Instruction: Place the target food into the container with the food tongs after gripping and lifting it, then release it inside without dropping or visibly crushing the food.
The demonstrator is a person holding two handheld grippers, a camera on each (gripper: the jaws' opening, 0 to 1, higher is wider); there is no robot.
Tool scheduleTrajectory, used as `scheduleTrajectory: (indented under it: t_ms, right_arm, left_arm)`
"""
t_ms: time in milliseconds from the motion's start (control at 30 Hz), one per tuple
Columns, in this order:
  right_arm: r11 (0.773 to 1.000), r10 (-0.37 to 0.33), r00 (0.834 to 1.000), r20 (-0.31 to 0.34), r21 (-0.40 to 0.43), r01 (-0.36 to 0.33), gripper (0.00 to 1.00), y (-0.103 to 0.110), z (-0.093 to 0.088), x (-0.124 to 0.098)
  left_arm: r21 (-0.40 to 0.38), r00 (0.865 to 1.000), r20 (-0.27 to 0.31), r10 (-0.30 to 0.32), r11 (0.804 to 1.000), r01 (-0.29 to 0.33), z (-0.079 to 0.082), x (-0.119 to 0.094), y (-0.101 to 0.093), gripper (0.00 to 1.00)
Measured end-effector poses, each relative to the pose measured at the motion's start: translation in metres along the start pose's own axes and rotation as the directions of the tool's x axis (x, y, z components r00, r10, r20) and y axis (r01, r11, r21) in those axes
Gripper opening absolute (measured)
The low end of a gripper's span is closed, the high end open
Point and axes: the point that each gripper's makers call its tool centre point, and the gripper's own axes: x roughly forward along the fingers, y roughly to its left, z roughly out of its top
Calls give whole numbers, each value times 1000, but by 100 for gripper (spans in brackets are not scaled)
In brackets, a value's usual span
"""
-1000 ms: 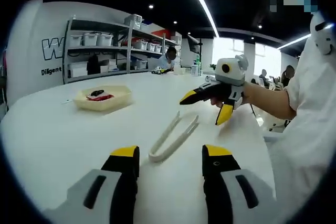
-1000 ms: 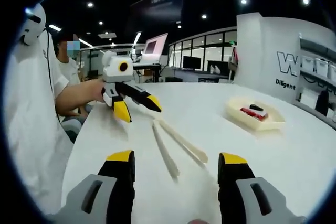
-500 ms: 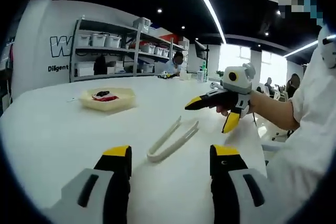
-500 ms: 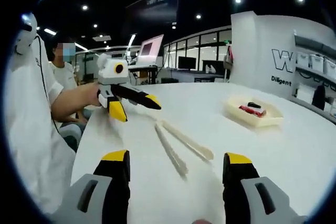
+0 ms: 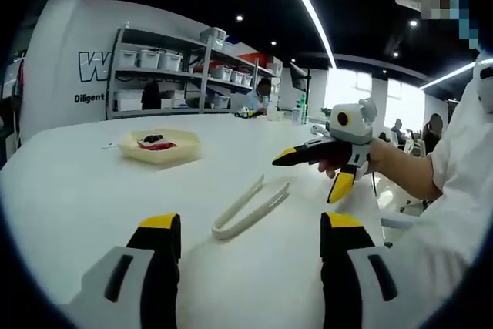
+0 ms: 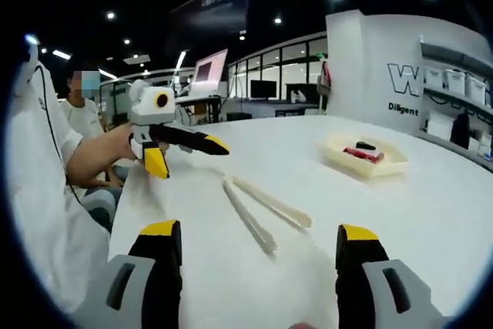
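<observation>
1. Left gripper view, left to right: container [image 5: 160, 146] in the left-middle holds red and dark food [image 5: 152, 142]; food tongs [image 5: 248, 209] lie at centre on the table [image 5: 69, 190], arms spread; right gripper [image 5: 328, 169] hovers right of them, jaws apart.
2. Left gripper [image 5: 246, 233]: jaws wide, empty.
3. Tongs look light and springy; grip mid-arm. The food looks small and probably soft.
4. Since a second ago, both grippers' jaws have spread wider; tongs unmoved.

Bare white table [image 5: 77, 198] lies between the cream food tongs [image 5: 250, 207] and the shallow container [image 5: 162, 146], which sit well apart. Both jaw pairs stand wide. The right gripper [image 5: 316, 167] hovers just beyond the food tongs' open ends.
</observation>
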Motion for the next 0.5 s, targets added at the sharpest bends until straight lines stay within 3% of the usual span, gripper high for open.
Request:
scheduleTrajectory:
  t_ms: [233,500]
  right_arm:
    - [1000,-24,1000,-16,4,24,88,-1,-1,-2]
    - [999,-51,999,-19,18,51,90,-3,2,-7]
  left_arm:
    - [-21,999,15,36,999,-35,5,-3,3,75]
    - [-19,997,4,71,997,-71,8,-8,4,77]
